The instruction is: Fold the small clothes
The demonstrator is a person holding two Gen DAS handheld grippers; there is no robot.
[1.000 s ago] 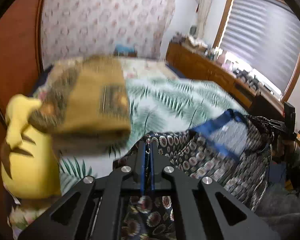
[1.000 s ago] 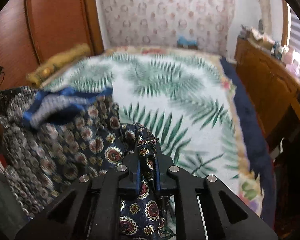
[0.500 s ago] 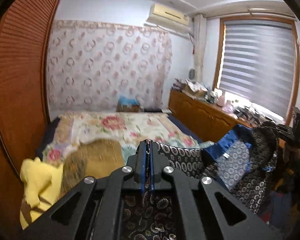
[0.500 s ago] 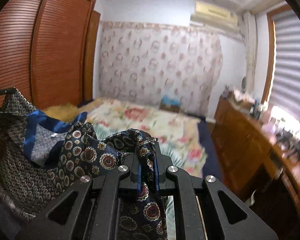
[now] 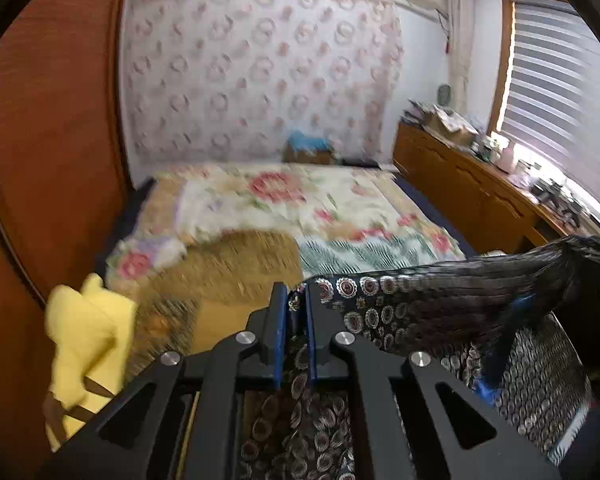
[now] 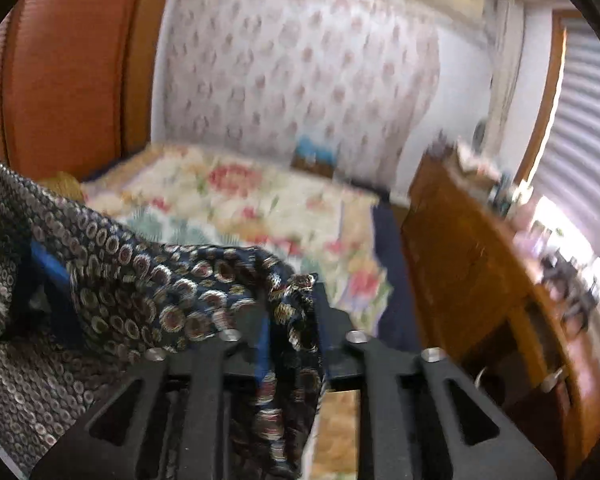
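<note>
Above the bed's (image 5: 340, 216) near edge, the left gripper (image 5: 296, 312) and right gripper (image 6: 292, 312) each pinch the patterned garment (image 5: 400, 312), stretched between them; light, limp, probably slippery, best held at corners.

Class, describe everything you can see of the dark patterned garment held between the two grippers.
The patterned garment is dark navy fabric printed with round medallions, with a bright blue band and a finer-printed inside. It looks thin and limp. It hangs in the air above the bed, stretched between the left gripper and the right gripper, each shut on a bunched edge, and sags between them.
</note>
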